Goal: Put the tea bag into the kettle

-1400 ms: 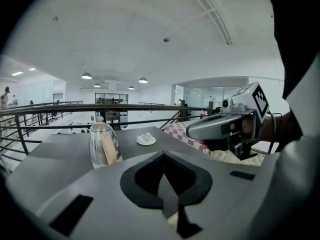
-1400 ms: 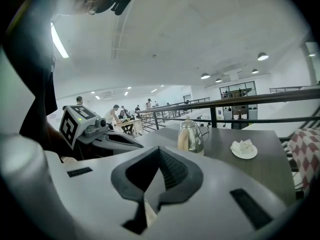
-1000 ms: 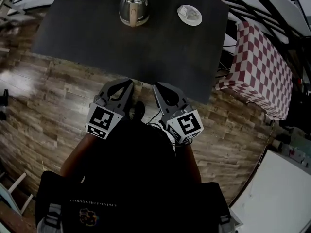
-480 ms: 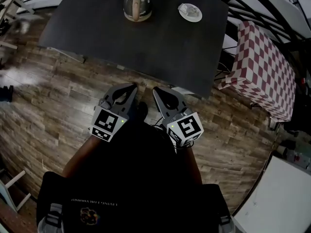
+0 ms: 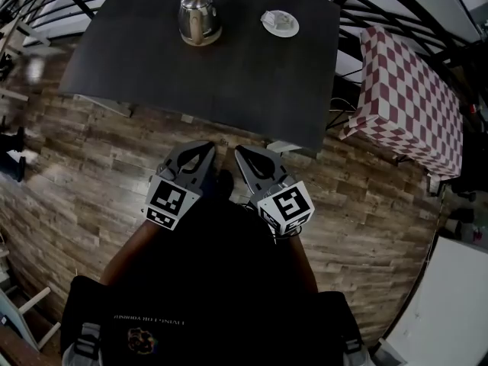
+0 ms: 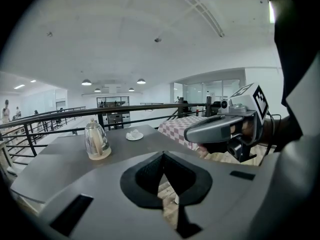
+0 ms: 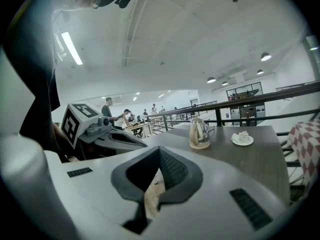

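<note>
head view: dark table at the top. kettle upright on its far part, tan handle turned toward the person. tea bag, white, on a saucer right of the kettle and apart from it; too small to give its long axis. left claw and right claw side by side over the wood floor, short of the table; hands hidden by dark clothing.

left gripper view: left claw closed, empty. kettle far ahead on the left.

right gripper view: right claw closed, empty. kettle and tea bag beyond it.
</note>
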Action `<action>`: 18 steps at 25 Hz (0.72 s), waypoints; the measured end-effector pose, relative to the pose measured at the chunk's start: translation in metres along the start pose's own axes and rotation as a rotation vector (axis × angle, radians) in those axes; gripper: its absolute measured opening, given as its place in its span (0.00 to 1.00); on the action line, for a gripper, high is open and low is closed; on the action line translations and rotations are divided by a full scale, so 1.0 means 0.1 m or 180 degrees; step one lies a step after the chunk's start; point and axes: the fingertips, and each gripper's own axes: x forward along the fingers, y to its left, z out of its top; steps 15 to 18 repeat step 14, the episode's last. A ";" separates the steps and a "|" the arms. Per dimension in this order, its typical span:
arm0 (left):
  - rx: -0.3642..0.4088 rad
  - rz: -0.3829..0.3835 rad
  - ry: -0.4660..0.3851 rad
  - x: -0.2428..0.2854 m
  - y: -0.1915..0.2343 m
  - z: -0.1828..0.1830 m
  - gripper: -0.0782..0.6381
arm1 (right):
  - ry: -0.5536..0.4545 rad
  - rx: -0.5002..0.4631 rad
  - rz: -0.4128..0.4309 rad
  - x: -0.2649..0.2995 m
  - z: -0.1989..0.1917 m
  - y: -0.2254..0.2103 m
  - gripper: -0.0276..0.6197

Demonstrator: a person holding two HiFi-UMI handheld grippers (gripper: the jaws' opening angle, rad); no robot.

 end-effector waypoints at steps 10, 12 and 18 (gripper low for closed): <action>0.0011 -0.0068 0.0009 0.10 -0.03 0.03 0.12 | 0.0020 -0.0015 -0.0066 -0.04 -0.01 -0.10 0.06; 0.0004 -0.0077 0.0010 0.10 -0.04 0.02 0.12 | 0.0021 -0.0014 -0.0070 -0.04 -0.01 -0.09 0.06; -0.0003 -0.0089 0.0013 0.10 -0.04 0.00 0.12 | 0.0026 -0.0015 -0.0077 -0.04 -0.02 -0.09 0.06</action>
